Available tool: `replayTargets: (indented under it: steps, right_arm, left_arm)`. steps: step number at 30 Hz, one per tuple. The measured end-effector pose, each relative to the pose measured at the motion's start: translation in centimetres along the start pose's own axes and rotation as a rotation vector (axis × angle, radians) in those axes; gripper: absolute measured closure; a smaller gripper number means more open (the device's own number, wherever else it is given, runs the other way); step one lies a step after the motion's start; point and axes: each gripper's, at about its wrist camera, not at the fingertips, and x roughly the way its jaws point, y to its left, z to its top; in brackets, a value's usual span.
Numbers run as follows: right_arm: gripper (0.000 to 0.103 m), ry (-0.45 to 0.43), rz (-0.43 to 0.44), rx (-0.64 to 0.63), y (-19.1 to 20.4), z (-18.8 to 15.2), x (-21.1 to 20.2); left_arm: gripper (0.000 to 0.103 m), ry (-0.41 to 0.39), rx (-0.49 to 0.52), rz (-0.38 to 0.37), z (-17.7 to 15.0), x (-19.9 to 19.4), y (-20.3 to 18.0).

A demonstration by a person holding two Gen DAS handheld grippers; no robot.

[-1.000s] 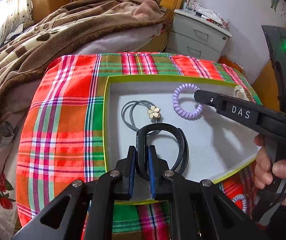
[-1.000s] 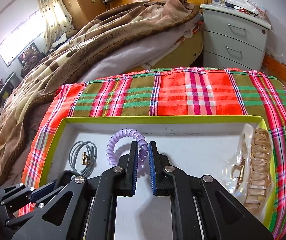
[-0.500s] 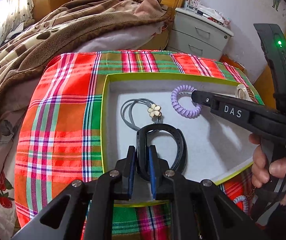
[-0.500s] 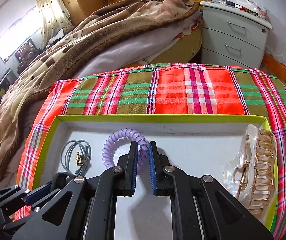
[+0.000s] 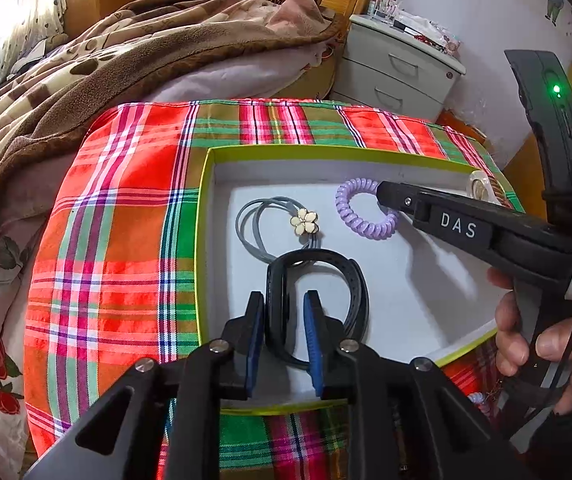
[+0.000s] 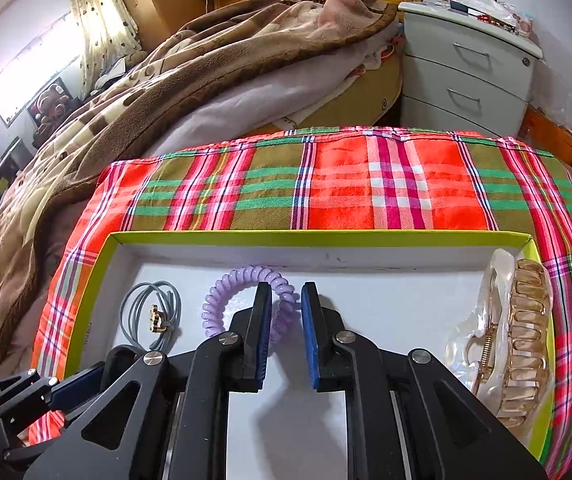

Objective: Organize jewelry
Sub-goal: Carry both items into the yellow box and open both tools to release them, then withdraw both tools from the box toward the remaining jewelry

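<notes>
A shallow tray with a lime-green rim (image 5: 206, 184) (image 6: 310, 235) lies on a plaid cloth. In it are a black wristband (image 5: 350, 280), a grey cord tie with a cream flower (image 5: 305, 221) (image 6: 154, 316), a purple spiral hair tie (image 5: 360, 224) (image 6: 246, 280) and a clear amber claw clip (image 6: 526, 336). My left gripper (image 5: 284, 304) is open with its jaws on either side of the wristband, which rests on the tray. My right gripper (image 6: 284, 300) is open around the spiral tie's right side.
The red and green plaid cloth (image 5: 118, 240) covers the surface under the tray. A bed with a brown blanket (image 6: 166, 92) lies behind, and a grey nightstand (image 6: 466, 76) stands at the back right. Another spiral tie (image 5: 478, 400) lies beside the tray's near right corner.
Both grippers have opened: the left let go of the black wristband and the right let go of the purple spiral tie. Both items now rest in the tray.
</notes>
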Motion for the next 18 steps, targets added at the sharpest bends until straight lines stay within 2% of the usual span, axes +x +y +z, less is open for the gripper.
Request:
replayTargets:
  steps: [6, 8, 18]
  right_arm:
    - [0.073, -0.009, 0.011, 0.011, -0.2, 0.0, -0.5]
    - [0.073, -0.017, 0.015, 0.012, -0.2, -0.1, -1.0]
    - [0.072, -0.089, 0.033, 0.007, 0.3, -0.9, -4.8]
  left_arm:
    - [0.071, -0.005, -0.017, -0.015, 0.1, -0.3, 0.2]
    - [0.066, -0.009, -0.013, -0.011, 0.0, -0.5, 0.2]
    - [0.063, -0.071, -0.021, -0.040, -0.3, -3.2, 0.0]
